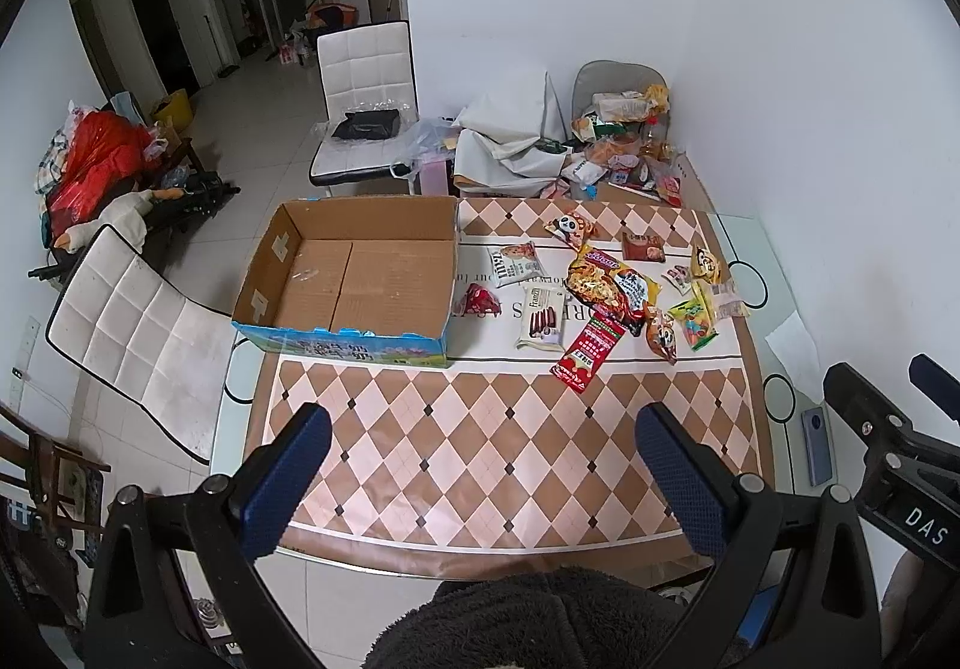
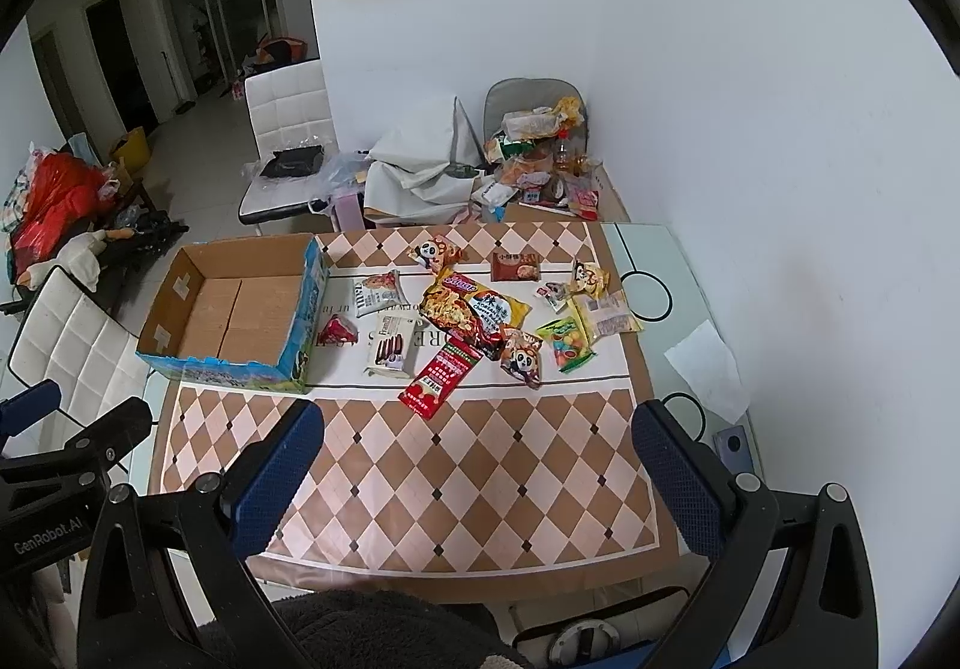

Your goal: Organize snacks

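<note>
Left wrist view: left tool (image 1: 483, 480) spread wide, holding nothing, over the bench's (image 1: 480, 453) near edge. Right tool (image 2: 477, 480) same deal. Cardboard box (image 1: 360, 279) sits at the left edge beside scattered snack packets (image 1: 612, 291).

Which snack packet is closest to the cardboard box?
The small red triangular packet, lying just beside the cardboard box wall. The white cookie bag and the other snacks lie farther out toward the wall side of the table.

An open brown cardboard box (image 1: 360, 279) sits on the left of the diamond-patterned table (image 1: 480, 441). Scattered foil snack packets (image 1: 606, 297) lie to its right, a white padded chair (image 1: 366, 99) behind.
</note>
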### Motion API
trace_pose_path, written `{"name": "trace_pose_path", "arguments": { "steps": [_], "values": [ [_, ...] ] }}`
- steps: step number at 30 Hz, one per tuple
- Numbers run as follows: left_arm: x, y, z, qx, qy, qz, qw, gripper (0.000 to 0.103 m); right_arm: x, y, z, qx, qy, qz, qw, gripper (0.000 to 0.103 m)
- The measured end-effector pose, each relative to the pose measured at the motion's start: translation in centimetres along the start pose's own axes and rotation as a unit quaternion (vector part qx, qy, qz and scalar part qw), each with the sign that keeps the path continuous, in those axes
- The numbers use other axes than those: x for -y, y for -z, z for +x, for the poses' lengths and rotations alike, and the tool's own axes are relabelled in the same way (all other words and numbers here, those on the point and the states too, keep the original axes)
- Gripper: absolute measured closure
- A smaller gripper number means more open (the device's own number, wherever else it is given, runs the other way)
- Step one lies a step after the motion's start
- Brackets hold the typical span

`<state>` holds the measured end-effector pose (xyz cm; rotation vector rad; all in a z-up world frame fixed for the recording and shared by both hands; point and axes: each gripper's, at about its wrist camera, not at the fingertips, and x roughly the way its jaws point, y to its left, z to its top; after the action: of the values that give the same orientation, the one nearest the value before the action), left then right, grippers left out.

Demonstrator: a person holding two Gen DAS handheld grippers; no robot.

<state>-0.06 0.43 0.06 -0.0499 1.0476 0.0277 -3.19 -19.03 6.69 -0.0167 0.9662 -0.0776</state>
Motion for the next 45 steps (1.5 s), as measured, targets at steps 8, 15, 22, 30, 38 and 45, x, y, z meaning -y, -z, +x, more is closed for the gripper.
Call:
{"name": "trace_pose_path", "arguments": {
  "steps": [8,15,22,30,38,45],
  "values": [
    [0.03,-0.07,0.02,0.002,-0.001,0.001,1.0000,0.000,0.12,0.15,0.03,0.001,0.000,0.000,1.000,0.000],
    [-0.03,-0.05,-0.02,0.002,-0.001,0.001,1.0000,0.000,0.14,0.37,0.04,0.002,0.000,0.001,1.000,0.000],
    [0.04,-0.04,-0.02,0.003,-0.001,0.001,1.0000,0.000,0.08,0.23,-0.02,0.004,0.000,0.001,1.000,0.000],
    [0.06,0.00,-0.08,0.003,-0.001,0.001,1.0000,0.000,0.09,0.31,-0.08,0.004,-0.001,0.000,1.000,0.000],
    [0.04,-0.09,-0.10,0.004,-0.002,0.001,1.0000,0.000,0.08,0.34,-0.10,0.006,-0.001,0.000,1.000,0.000],
    [0.01,-0.01,-0.15,0.005,-0.002,0.002,1.0000,0.000,0.07,0.37,-0.14,0.007,-0.001,0.001,1.000,0.000]
  ]
}}
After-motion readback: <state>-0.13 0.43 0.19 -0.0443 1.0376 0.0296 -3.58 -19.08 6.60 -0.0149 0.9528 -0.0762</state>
